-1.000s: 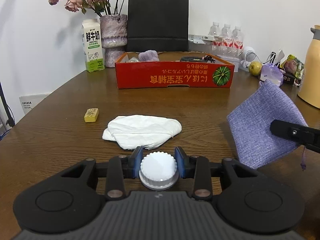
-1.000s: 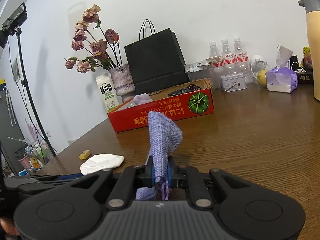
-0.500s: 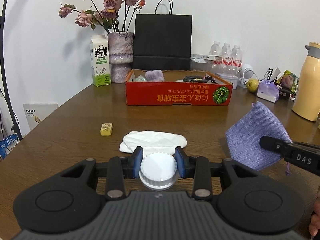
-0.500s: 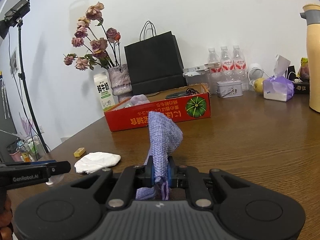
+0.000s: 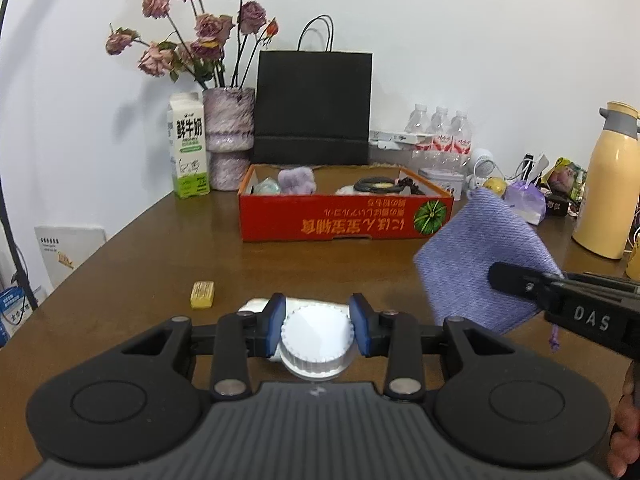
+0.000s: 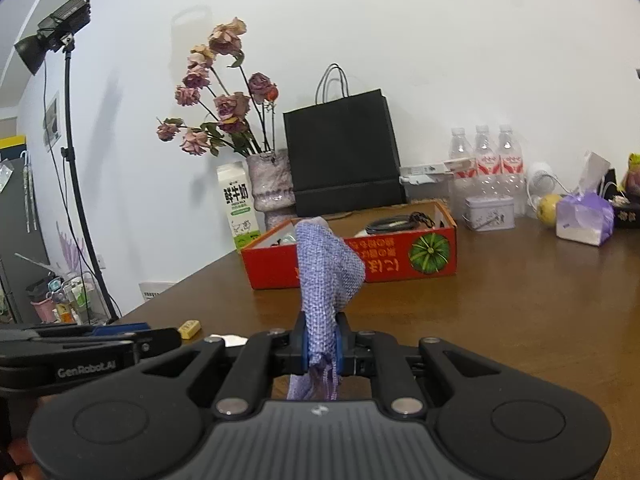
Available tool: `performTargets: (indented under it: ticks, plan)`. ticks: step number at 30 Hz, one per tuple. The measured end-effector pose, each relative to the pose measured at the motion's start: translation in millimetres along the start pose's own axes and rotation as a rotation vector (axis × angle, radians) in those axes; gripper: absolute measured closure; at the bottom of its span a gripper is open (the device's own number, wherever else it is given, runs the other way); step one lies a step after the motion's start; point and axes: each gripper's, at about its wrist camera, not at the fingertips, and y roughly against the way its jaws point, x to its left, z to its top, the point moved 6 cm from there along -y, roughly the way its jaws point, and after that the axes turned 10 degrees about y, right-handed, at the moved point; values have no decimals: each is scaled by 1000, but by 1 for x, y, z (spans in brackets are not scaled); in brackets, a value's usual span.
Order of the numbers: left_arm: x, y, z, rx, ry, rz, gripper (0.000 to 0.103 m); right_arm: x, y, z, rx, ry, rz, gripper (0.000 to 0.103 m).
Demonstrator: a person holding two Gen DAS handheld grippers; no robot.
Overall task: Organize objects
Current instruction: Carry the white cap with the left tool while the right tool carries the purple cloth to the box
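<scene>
Above the brown wooden table (image 5: 132,272), the left gripper (image 5: 317,330) clamps a round white ribbed lid (image 5: 316,338) while the right gripper (image 6: 320,346) pinches a purple woven fabric pouch (image 6: 326,276), both short of the red cardboard box (image 5: 344,216).

The right gripper (image 6: 320,350) pinches a purple woven pouch (image 6: 326,268) between its blue pads, the fabric standing upright above a brown wooden table (image 6: 500,304). At twelve o'clock beyond it sits a red cardboard box (image 6: 400,260) printed with a green pumpkin. At nine o'clock the left gripper (image 6: 160,340) reaches in, near a small yellow block (image 6: 189,328).
</scene>
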Motion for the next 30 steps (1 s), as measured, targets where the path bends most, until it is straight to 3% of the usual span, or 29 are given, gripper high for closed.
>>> performTargets:
  ticks: [16,30]
  plan:
    - [-18,-45,55,-46,10,-42,67,-3,-50,50,-33,43,22,92]
    - [-25,-103,105,-79,89,-51,67,-21,-109,94,-65,19,14,92]
